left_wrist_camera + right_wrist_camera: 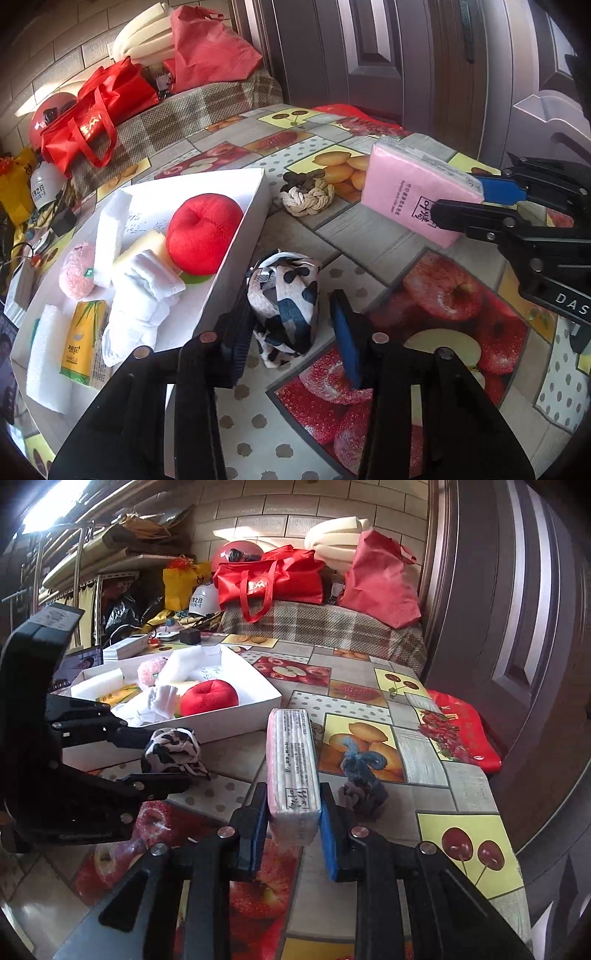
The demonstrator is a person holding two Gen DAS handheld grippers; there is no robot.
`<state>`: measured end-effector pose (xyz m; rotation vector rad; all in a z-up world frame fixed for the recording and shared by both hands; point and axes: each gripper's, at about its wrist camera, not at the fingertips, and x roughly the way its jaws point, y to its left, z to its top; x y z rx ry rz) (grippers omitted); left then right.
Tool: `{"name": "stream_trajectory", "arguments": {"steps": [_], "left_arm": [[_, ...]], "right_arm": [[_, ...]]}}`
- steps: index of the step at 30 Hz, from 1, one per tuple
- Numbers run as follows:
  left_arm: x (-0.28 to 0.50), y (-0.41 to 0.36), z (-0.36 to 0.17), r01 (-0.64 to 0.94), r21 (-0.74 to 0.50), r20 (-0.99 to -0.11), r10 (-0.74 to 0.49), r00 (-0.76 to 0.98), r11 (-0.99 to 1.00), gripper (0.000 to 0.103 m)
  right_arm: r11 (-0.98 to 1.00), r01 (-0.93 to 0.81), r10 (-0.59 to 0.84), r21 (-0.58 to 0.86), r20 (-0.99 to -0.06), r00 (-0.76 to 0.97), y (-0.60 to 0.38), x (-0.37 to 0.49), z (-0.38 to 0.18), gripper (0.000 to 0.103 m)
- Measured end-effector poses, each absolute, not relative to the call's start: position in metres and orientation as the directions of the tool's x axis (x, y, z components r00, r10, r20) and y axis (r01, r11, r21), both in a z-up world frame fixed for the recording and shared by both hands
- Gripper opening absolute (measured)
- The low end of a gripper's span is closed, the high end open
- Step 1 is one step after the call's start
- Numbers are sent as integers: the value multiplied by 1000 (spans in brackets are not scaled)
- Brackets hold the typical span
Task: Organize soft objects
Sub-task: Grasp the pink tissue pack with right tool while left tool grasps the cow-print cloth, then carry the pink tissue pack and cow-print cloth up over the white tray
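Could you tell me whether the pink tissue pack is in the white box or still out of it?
Out. The tissue pack is clamped on edge by the right gripper above the table, clear of the box.

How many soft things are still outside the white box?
3: the spotted cloth beside the white box, the pink tissue pack farther right, the rope knot between. Others may be hidden.

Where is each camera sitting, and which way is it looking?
Left wrist: sits on the left gripper, looking forward at the spotted cloth between its fingers; the right gripper shows too.
Right wrist: sits on the right gripper, looking along the pink tissue pack it grips.
Shared: white tray, red plush apple, knotted rope.
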<state>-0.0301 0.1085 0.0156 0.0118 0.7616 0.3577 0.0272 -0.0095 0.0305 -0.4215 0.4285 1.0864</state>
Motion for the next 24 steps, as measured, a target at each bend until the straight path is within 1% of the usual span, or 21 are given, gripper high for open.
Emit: {"name": "stream_trajectory", "arguments": {"steps": [2,4,7,12,14,16,19,24], "left_arm": [[-34,112,16,-331,128,-667,328,669,935,24],[-41,114,19,-324,99,-646,309,698,941,21],[-54,108,29,-315,94,-576,310,757,944,21],[-87,95,47,-317,100,-400,330,855,943,21],[-100,93,53,-318,86,-350,327,878,944,21],[-108,94,55,-326,75,-328,332,884,942,21],[-117,98,57,-339,55,-320,338,885,939,21],[-129,105,57,-358,30,-316,349,882,933,21]], "right_arm": [[403,-912,771,-79,-507,385,-13,25,34,25],[407,-912,788,-45,-487,376,-16,24,36,25],[423,-906,810,-2,-448,379,-21,22,40,25],[464,-885,826,32,-376,420,-29,16,47,25],[474,-880,832,39,-348,432,-31,12,50,25],[482,-875,835,44,-326,443,-32,8,52,25],[493,-869,836,53,-306,455,-32,2,54,25],[492,-868,839,61,-299,455,-28,-4,54,25]]}}
